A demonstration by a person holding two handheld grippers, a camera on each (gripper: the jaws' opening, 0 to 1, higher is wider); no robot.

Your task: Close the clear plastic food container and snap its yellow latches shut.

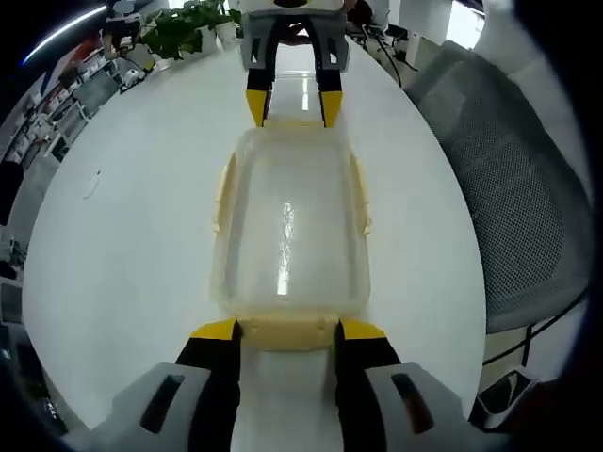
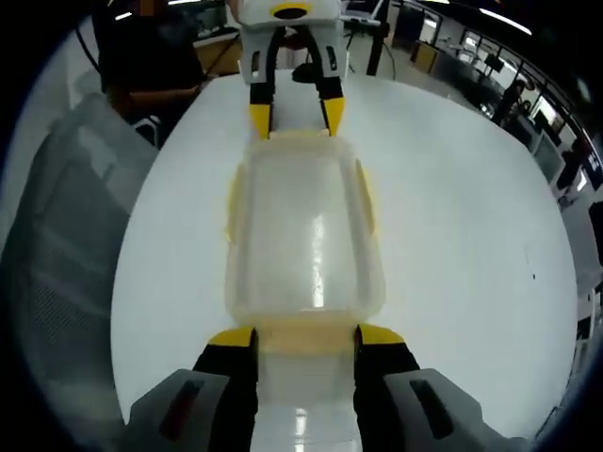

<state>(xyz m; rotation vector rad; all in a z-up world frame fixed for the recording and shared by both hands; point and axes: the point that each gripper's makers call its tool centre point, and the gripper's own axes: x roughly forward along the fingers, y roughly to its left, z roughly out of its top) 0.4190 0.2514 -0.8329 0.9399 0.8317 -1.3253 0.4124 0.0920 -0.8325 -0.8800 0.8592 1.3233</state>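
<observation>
Left gripper (image 1: 285, 330): jaws spread astride the near end latch (image 1: 285, 331), set to press it.
Container (image 1: 287, 226): lid on, mid-table (image 1: 122, 245), between both grippers.
Right gripper (image 2: 305, 336): jaws spread astride the opposite end latch (image 2: 306, 334), bracing the container.

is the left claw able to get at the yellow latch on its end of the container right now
Probably yes. The left claw is open, its tips on either side of the near end latch of the container, with nothing between. The right claw stands at the far end.
</observation>
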